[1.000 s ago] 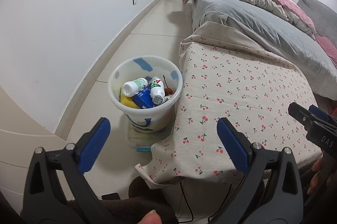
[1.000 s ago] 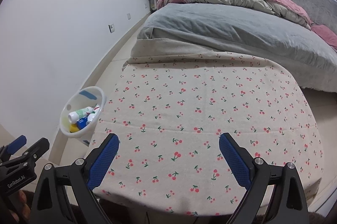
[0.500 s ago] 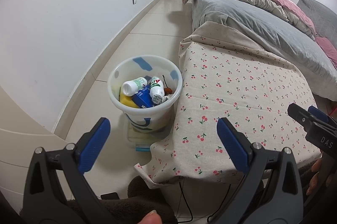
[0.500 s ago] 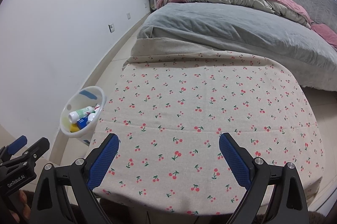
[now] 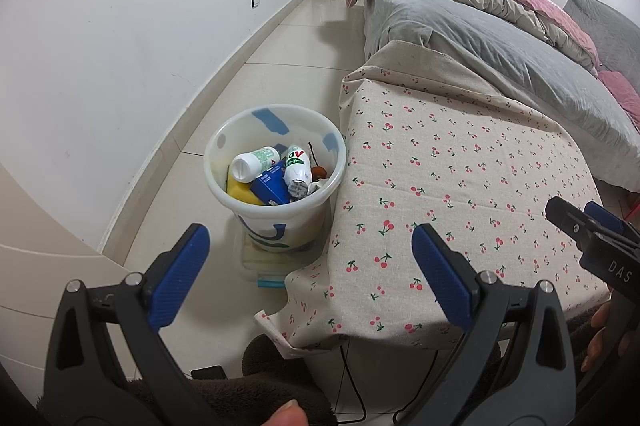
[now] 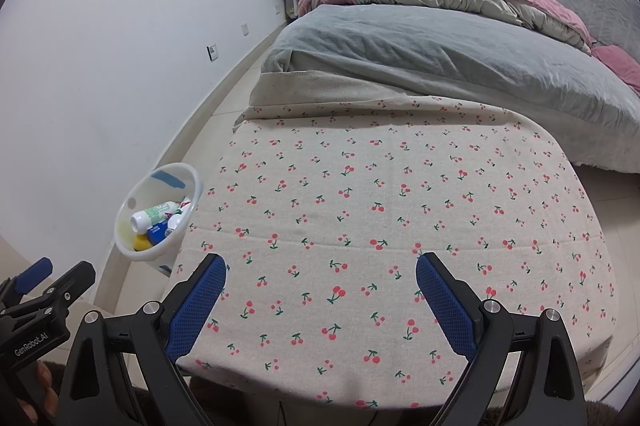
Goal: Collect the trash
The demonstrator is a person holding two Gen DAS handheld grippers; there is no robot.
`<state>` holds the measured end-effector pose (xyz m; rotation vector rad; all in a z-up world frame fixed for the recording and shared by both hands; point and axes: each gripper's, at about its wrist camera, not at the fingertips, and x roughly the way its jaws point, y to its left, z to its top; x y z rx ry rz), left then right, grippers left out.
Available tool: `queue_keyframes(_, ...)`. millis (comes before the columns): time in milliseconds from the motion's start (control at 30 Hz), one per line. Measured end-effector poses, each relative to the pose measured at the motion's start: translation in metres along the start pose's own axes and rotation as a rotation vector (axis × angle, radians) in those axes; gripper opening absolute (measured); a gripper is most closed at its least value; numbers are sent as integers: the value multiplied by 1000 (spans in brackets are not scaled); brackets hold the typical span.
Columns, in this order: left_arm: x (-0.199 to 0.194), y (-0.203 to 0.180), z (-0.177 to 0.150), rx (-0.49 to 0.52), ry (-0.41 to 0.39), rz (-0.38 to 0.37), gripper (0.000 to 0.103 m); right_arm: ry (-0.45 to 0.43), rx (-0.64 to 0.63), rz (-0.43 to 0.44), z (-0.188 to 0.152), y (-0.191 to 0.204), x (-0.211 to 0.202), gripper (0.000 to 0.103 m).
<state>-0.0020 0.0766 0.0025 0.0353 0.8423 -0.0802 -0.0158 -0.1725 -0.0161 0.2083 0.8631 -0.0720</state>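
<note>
No real change from a second ago: both views match, nothing moved. My left gripper (image 5: 306, 252) hangs low center in the left wrist view, fingers (image 5: 182, 276) wide apart, nothing between them. My right gripper (image 6: 320, 286) is the same over the cherry-print tabletop (image 6: 400, 194), fingers apart and empty. Trash sits in the white bin (image 5: 244, 204) on the floor, just beside the tabletop's left edge: two white bottles (image 5: 256, 162), a blue box (image 5: 272, 186), something yellow (image 5: 240, 192). Bin shows at mid left in the right wrist view. Bed (image 6: 440, 46) in the upper right.
</note>
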Motion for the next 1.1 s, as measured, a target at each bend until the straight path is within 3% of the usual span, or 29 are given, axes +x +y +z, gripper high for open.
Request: queue_keyframes(1100, -1, -3, -2, 0, 13, -31, 101, 4, -1, 2, 0, 0, 1, 97)
